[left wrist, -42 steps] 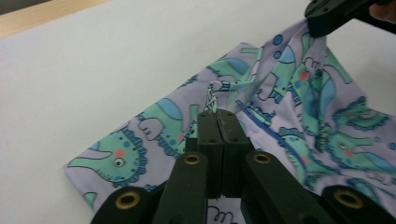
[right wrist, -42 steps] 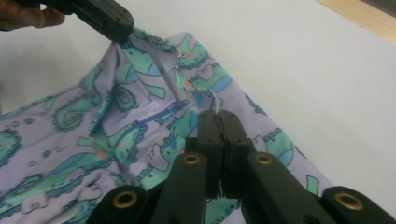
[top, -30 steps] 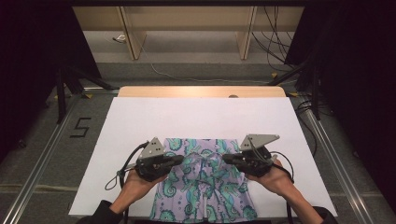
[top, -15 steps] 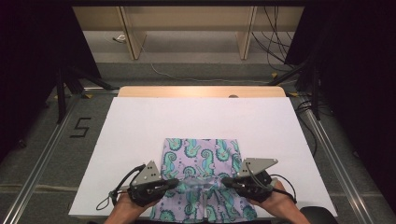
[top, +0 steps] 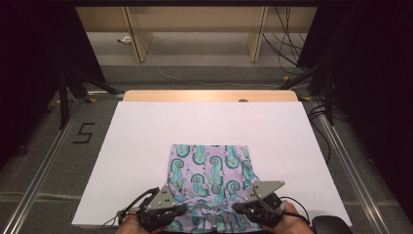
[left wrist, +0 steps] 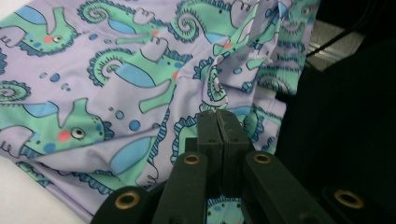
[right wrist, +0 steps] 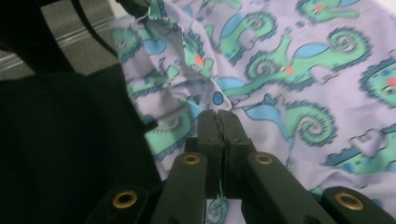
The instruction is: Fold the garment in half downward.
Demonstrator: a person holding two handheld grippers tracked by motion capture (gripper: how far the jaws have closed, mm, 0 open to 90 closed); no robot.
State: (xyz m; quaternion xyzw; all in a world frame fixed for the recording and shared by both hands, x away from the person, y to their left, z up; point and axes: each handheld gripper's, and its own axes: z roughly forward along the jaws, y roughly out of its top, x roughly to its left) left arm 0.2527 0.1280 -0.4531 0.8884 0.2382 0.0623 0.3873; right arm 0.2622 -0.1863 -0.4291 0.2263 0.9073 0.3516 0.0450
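Observation:
A purple cloth [top: 209,168] printed with green seahorses lies on the white table cover [top: 141,146], its near part bunched at the table's front edge. My left gripper [top: 184,209] is shut on the cloth's near left part and my right gripper [top: 235,207] on its near right part, the two pointing toward each other. In the left gripper view the jaws [left wrist: 218,115] are pressed together with a fold of the cloth [left wrist: 116,74] pinched between them. The right gripper view has the same grip [right wrist: 218,115] on the cloth [right wrist: 299,70].
A bare wooden strip [top: 209,95] runs along the table's far edge. Metal rails [top: 44,170] flank the table, with a "5" [top: 84,132] marked on the floor at left. A dark rounded object [top: 331,225] sits at the near right corner. Cables [top: 287,29] and shelf legs stand beyond.
Both grippers have moved toward the near edge and lower, dragging the cloth's near part with them. More of the cloth's far part now lies flat.

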